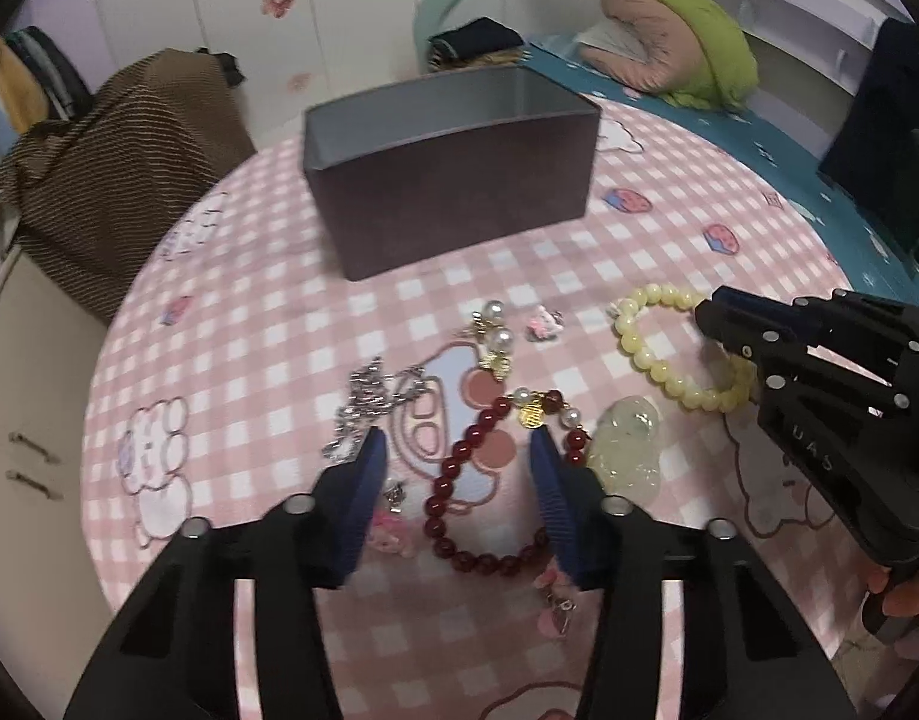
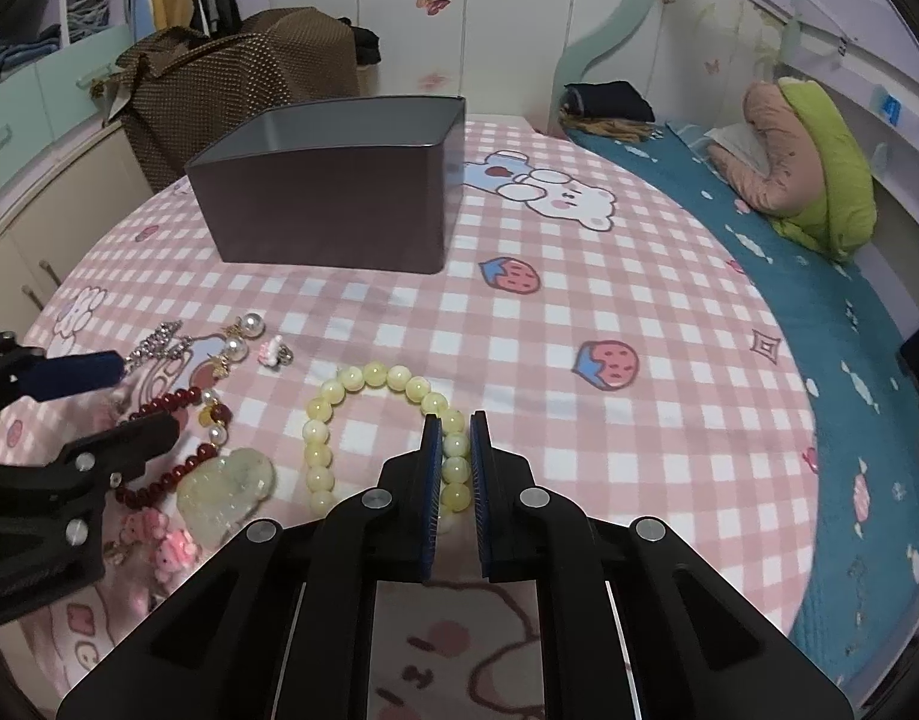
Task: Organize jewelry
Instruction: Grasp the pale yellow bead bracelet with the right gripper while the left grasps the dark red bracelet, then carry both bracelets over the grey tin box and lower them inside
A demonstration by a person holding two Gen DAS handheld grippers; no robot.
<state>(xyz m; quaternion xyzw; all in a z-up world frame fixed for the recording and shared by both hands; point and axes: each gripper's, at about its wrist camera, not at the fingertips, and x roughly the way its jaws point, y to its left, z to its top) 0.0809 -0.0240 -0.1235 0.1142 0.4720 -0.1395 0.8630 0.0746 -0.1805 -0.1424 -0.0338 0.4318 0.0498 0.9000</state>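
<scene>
Round tabletop point(image 2: 609, 276) under a pink checked cloth. Right gripper point(image 2: 456, 420) is clenched on the yellow bracelet point(image 2: 363, 375), its pads pinching the beads on the strand's right side. Left gripper point(image 1: 459, 450) stands released, its fingers point(image 1: 369, 468) straddling the red bracelet point(image 1: 459, 462) without pressing it. A pale pendant point(image 1: 630, 450) lies between the two bracelets; pearl earrings point(image 1: 495, 330) and a silver chain point(image 1: 363, 396) lie just beyond. The open grey box point(image 2: 333, 204) sits toward the far edge, well apart from the jewelry.

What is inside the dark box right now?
The dark box shows only bare grey inner walls; no jewelry is visible. Its floor is hidden behind the near wall.
</scene>
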